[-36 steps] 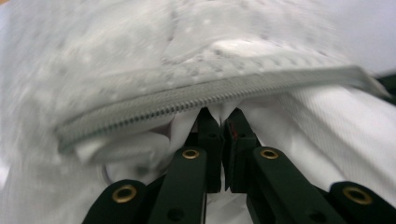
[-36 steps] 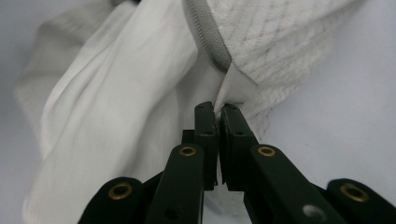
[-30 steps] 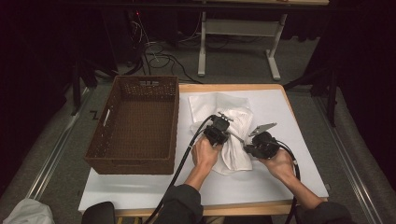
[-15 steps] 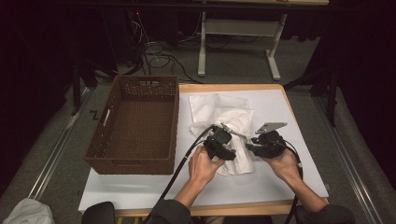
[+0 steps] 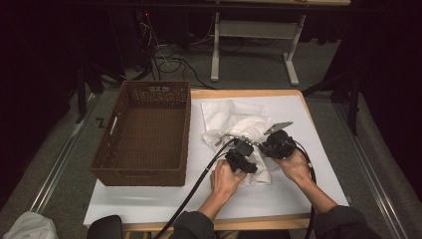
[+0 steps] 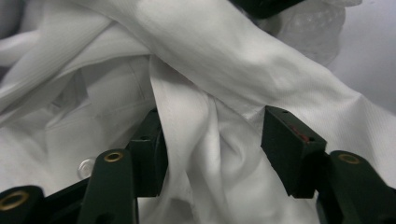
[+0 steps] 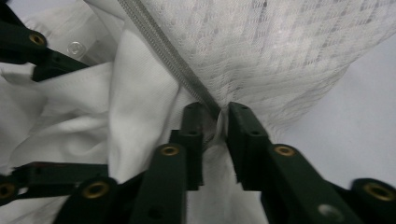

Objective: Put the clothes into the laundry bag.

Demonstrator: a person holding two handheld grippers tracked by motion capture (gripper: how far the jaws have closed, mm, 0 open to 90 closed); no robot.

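Pulling apart now, the white garment (image 5: pixel 242 130) could be torn or slipped; its mesh is pinched by the right gripper (image 7: pixel 218 122), while a fold sits loose between the left gripper (image 6: pixel 212 140)'s wide jaws.

The basket (image 5: pixel 144 132) sits on the table (image 5: pixel 318 149) at its 9 o'clock side. The cloth (image 5: pixel 234 122) lies just beside the basket, at its 3 o'clock (near the middle of the table). Both tongs are on the cloth's 6 o'clock end: the left tongs (image 5: pixel 243 158) at 7 o'clock, the right tongs (image 5: pixel 264 145) just beside them at 5 o'clock.
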